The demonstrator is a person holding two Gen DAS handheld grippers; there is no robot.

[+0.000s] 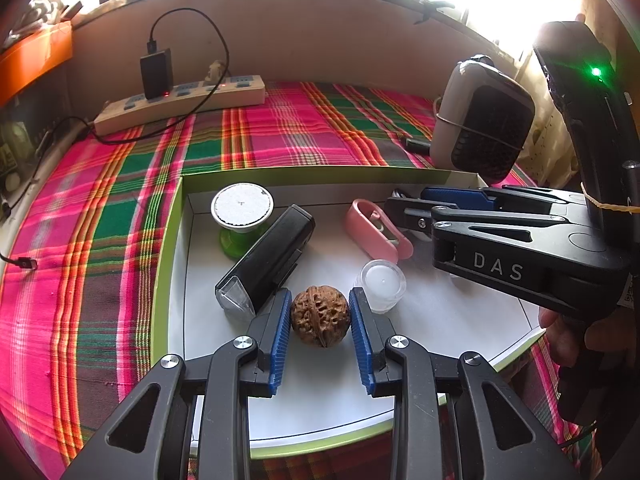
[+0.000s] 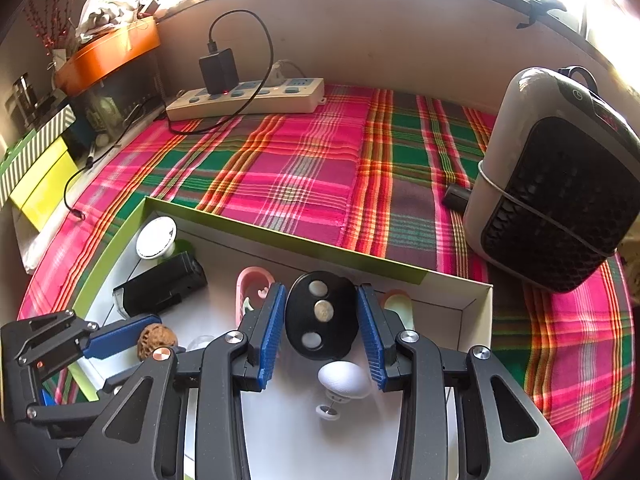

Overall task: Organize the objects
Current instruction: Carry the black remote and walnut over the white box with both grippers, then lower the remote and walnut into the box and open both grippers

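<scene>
A white-bottomed box with green walls (image 1: 170, 240) lies on the plaid cloth. In the left wrist view my left gripper (image 1: 319, 314) is shut on a brown walnut (image 1: 320, 316) just above the box floor. In the right wrist view my right gripper (image 2: 322, 318) is shut on a black oval disc with three round buttons (image 2: 321, 316) inside the box (image 2: 280, 236). The walnut (image 2: 157, 340) and the left gripper's fingers (image 2: 116, 336) show at lower left there. The right gripper's body (image 1: 520, 248) shows at the right of the left wrist view.
In the box lie a black rectangular device (image 1: 266, 258), a white disc on a green stand (image 1: 242, 206), a pink case (image 1: 376, 230), a small clear candle cup (image 1: 382, 284) and a white knob (image 2: 344, 378). A power strip (image 1: 180, 102) and a small heater (image 2: 560, 184) stand on the cloth.
</scene>
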